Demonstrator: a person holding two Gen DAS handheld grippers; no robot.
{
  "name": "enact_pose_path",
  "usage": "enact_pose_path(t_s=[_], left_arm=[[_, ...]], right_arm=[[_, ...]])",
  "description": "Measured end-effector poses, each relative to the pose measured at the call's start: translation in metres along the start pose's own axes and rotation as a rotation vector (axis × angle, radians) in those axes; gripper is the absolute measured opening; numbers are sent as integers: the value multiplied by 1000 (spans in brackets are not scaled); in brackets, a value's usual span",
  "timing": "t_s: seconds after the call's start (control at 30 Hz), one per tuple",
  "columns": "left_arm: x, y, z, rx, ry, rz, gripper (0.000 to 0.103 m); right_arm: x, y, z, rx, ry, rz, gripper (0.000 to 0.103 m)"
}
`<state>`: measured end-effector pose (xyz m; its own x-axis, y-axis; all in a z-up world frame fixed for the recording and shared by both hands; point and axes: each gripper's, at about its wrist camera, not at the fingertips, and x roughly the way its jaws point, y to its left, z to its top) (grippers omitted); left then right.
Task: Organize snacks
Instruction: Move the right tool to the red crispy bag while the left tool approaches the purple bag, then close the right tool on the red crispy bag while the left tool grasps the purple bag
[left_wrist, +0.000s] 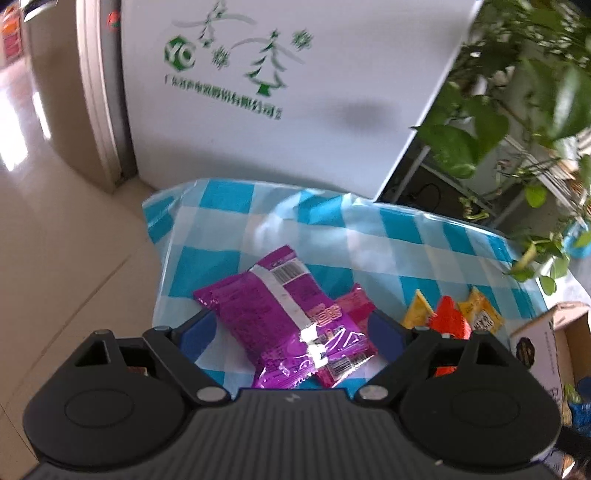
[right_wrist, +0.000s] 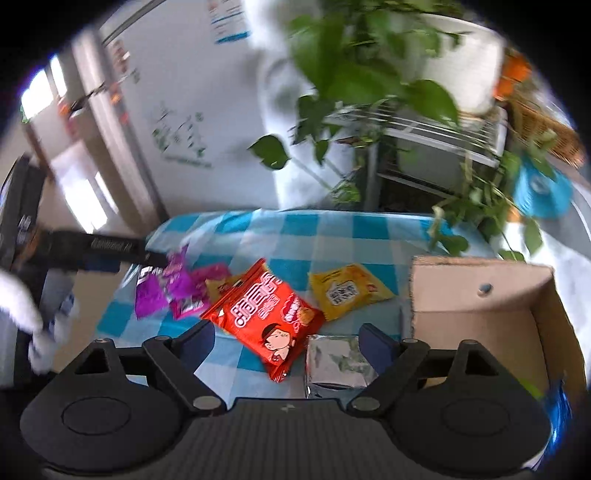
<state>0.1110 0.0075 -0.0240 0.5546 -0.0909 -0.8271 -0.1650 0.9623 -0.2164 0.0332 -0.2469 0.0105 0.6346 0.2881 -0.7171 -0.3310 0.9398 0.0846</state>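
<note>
Two fingers (left_wrist: 384, 328) flanking purple packet (left_wrist: 273, 314), apart

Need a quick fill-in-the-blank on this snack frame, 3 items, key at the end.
1. The tablecloth is checked white and ____.
2. Between the open left claw fingers lies a ____ snack packet.
3. The cardboard box sits on the ____ side of the right wrist view.

Missing words: blue; purple; right
</note>
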Motion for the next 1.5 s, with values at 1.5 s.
enact_pose_path(t_s=[1.5], left_arm=[[46, -21, 19, 11, 64, 45, 98]], right_arm=[[113, 32, 14, -243, 214, 122, 81]])
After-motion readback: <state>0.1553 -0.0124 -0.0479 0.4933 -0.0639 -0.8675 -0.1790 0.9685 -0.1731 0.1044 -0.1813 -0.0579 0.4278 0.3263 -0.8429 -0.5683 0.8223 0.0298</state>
